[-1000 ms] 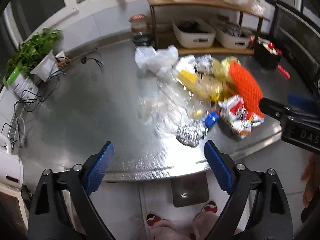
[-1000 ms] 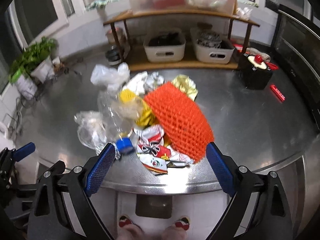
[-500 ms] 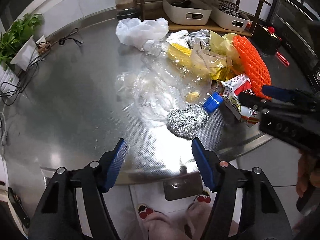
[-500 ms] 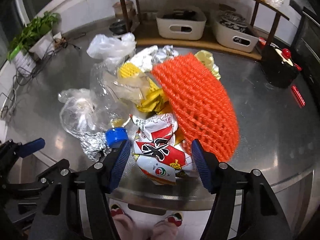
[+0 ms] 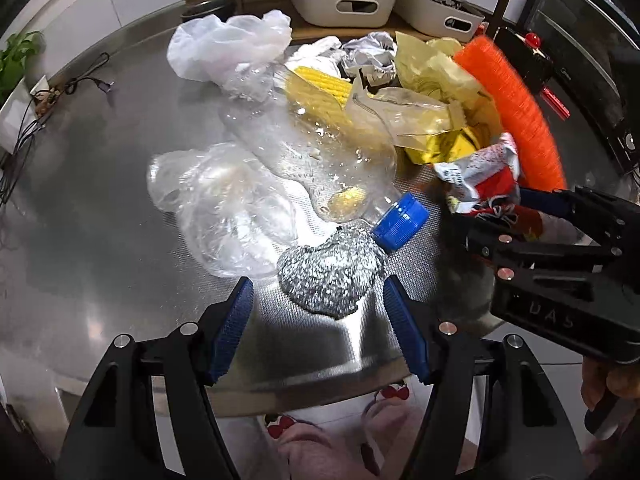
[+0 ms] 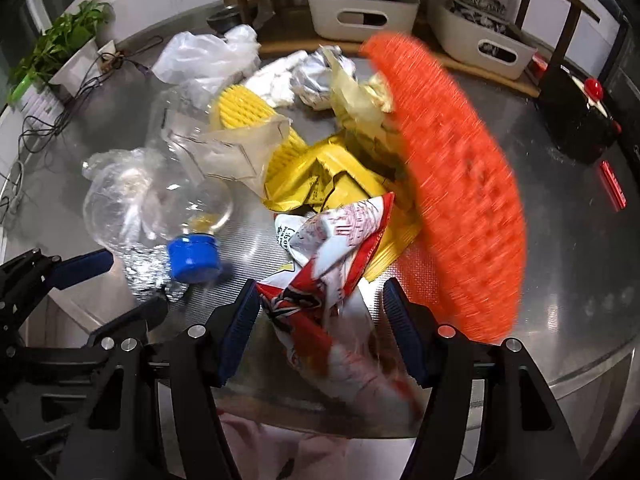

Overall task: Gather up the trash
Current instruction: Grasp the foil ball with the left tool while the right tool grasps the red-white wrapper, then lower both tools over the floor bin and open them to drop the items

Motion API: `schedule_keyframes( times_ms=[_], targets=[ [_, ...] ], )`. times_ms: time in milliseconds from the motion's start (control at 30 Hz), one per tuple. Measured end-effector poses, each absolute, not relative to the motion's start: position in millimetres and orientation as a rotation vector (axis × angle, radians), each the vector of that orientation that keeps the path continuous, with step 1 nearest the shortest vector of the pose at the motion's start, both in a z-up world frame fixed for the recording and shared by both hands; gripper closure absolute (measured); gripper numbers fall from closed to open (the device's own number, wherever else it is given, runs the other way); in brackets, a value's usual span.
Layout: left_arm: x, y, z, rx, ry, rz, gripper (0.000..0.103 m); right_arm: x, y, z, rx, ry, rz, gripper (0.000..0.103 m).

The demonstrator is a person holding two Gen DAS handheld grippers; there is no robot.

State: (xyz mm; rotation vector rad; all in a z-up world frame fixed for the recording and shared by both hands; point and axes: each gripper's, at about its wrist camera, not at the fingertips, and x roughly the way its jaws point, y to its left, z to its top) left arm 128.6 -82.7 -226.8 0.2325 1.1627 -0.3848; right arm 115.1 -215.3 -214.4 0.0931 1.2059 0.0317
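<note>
Left wrist view: my left gripper (image 5: 318, 310) has narrowed its jaws, still empty, around the crumpled silver foil ball (image 5: 330, 276) on the steel counter (image 5: 100, 240).

Right wrist view: my right gripper (image 6: 318, 316) straddles the red-and-white snack wrapper (image 6: 324, 264), pads seemingly not yet pressing. Nothing is collected; the whole pile remains.

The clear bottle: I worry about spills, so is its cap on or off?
On. The blue cap sits on the neck of the clear bottle, which lies on its side.
</note>
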Motion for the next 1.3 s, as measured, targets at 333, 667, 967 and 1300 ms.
schedule_keyframes(
  times_ms=[333, 667, 967, 1300],
  targets=[
    [133, -101, -235, 0.292, 1.161, -0.376, 0.058, 116, -218, -214, 0.12, 1.194, 0.047, 0.058],
    [115, -91, -219, 0.265, 1.153, -0.331, 0.059, 105, -212, -194, 0.119, 1.161, 0.044, 0.059],
    [76, -70, -195, 0.236, 1.122, -0.302, 0.059, 73, -203, -169, 0.115, 1.116, 0.049, 0.059],
    [22, -43, -165, 0.212, 1.092, -0.289, 0.059, 22, -194, -140, 0.126, 1.082, 0.026, 0.059]
  ],
)
